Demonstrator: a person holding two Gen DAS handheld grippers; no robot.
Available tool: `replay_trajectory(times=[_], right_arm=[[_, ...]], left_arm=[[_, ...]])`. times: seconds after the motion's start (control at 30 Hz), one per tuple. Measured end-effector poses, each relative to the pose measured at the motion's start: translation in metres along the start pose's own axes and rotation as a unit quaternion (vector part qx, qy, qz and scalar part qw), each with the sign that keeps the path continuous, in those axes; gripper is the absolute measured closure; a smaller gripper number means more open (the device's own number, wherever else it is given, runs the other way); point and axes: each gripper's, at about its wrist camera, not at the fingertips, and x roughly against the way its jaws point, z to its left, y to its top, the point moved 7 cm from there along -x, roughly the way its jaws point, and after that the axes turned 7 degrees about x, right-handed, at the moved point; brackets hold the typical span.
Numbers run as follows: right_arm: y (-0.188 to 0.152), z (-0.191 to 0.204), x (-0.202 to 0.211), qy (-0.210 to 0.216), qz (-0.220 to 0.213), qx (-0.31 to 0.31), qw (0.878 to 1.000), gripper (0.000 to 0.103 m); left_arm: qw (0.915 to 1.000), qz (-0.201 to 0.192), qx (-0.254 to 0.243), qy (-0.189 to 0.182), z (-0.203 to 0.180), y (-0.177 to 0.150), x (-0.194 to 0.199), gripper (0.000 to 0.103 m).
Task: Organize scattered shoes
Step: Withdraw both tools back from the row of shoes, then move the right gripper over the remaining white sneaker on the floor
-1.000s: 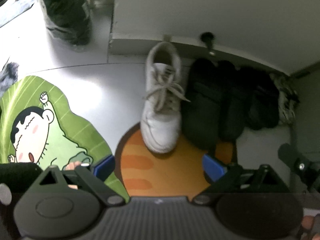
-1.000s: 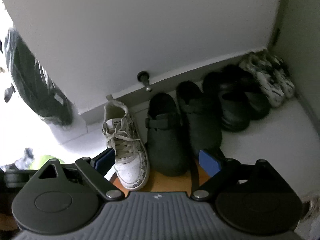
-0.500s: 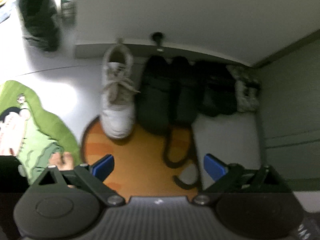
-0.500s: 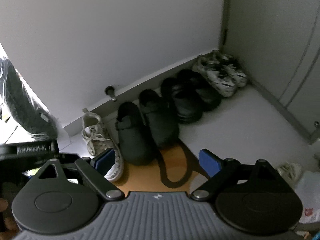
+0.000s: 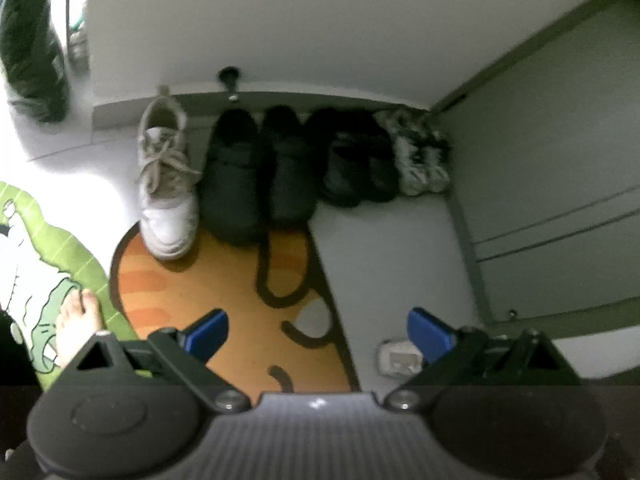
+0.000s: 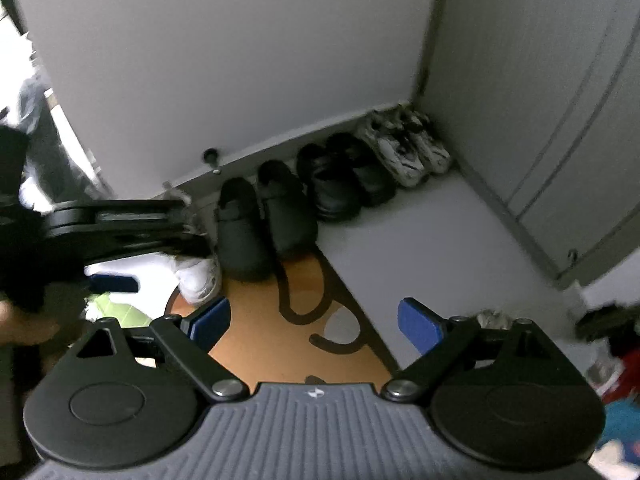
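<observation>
A row of shoes stands along the wall's base, toes toward me. From the left come a single white laced sneaker, a black pair, a pair of black clogs and a patterned white-and-black pair in the corner. My left gripper hovers open above the orange mat, holding nothing. My right gripper is open too, empty, high over the same mat. In the right wrist view the left tool's black body covers most of the white sneaker.
A green cartoon mat with a person's bare foot on it lies at the left. A door stopper juts from the wall. A small white object lies on the floor. Closet doors close the right side; clutter sits far right.
Both grippers have risen and drawn back from the shoe row, so the whole row and the corner now show. The left tool has come into the right wrist view.
</observation>
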Motion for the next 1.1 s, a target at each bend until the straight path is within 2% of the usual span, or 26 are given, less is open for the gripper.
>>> replay_trajectory(times=[0.17,0.3,0.43,0.63,0.73,0.87,0.97,1.07,1.1], right_arm=[[0.009,-0.004,0.049,0.014,0.000,0.056,0.998,0.008],[0.014,-0.022,0.069,0.027,0.004,0.058,0.998,0.006],[-0.021,-0.056,0.069,0.009,0.006,0.032,0.999,0.006],[-0.087,-0.094,0.056,0.010,0.004,0.036,0.999,0.006],[-0.104,-0.107,0.045,0.023,0.000,0.021,0.999,0.006],[-0.121,-0.121,0.020,0.028,0.012,0.031,0.999,0.006],[-0.129,-0.130,-0.002,0.029,0.030,0.030,0.999,0.006],[-0.139,-0.141,-0.028,0.014,0.052,0.040,0.998,0.008],[-0.142,-0.143,-0.034,0.010,0.057,0.043,0.997,0.012]], left_arm=[[0.9997,-0.004,-0.021,-0.008,-0.030,-0.014,0.007,0.005],[0.9992,-0.002,-0.037,-0.013,-0.057,-0.029,0.016,0.004],[0.9979,-0.001,-0.063,-0.014,-0.081,-0.046,0.020,0.002],[0.9969,-0.005,-0.078,-0.011,-0.102,-0.072,0.004,0.003],[0.9960,0.003,-0.089,-0.003,-0.106,-0.085,-0.005,0.003],[0.9927,0.015,-0.120,0.007,-0.102,-0.096,-0.019,0.003],[0.9904,0.027,-0.136,0.001,-0.095,-0.103,-0.038,0.004],[0.9929,0.050,-0.108,-0.009,-0.089,-0.099,-0.055,0.012],[0.9933,0.054,-0.101,-0.015,-0.090,-0.096,-0.059,0.012]])
